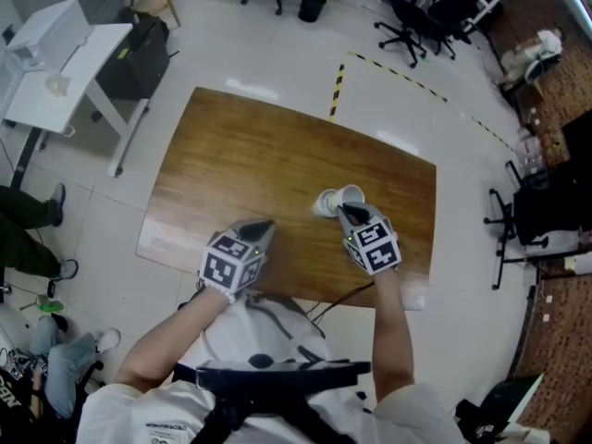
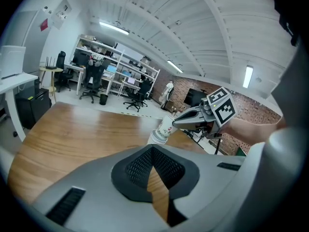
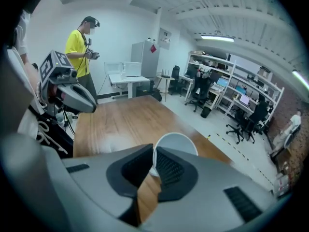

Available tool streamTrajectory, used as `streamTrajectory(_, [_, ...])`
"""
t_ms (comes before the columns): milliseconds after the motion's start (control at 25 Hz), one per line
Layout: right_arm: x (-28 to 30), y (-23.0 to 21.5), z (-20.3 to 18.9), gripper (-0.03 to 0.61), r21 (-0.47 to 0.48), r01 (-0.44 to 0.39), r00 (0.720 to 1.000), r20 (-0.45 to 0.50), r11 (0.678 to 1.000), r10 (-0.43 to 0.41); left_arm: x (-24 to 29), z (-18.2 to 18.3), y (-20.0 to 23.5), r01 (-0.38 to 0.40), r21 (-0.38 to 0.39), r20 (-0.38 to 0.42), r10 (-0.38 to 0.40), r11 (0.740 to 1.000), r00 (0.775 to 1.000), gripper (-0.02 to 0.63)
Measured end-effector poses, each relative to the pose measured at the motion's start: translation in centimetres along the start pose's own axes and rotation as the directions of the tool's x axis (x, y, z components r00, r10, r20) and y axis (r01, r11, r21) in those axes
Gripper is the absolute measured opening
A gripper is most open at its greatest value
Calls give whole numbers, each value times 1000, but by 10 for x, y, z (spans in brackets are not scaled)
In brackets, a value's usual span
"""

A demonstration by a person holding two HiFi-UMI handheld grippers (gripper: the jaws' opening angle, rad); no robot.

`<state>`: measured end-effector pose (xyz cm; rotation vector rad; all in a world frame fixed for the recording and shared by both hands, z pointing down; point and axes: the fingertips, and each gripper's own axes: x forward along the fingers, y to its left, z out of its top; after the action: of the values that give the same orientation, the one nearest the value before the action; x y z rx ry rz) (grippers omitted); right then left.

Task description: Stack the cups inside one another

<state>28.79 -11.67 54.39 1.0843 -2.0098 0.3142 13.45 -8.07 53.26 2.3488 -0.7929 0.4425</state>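
Two tools are over a glossy wood-grain worktop [image 1: 231,155] in an open office with a pale tiled floor, yellow-and-black floor tape [image 1: 338,80], rolling chairs [image 1: 407,26] and a white desk [image 1: 65,72]. Right of the worktop's middle, the right tool [image 1: 342,209] is clamped on the rim of a tilted white paper cup [image 1: 351,195], whose lower end meets a second cup [image 1: 324,203]; whether it sits inside is unclear. By the near edge, the left tool [image 1: 266,224] has its jaws together on nothing.
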Motion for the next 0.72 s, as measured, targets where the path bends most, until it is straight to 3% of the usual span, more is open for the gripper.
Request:
streamTrajectory(280, [17,7,-16,28,-80,-18,996,-92,997,11,-5,0,4,-17,-18,13,18,1000,1000,-5])
streamTrajectory(720, [48,19,-24,29,-126,-58,985,-169,990,37,-14,-1,17,-40,-41,28,41,998,999,-5])
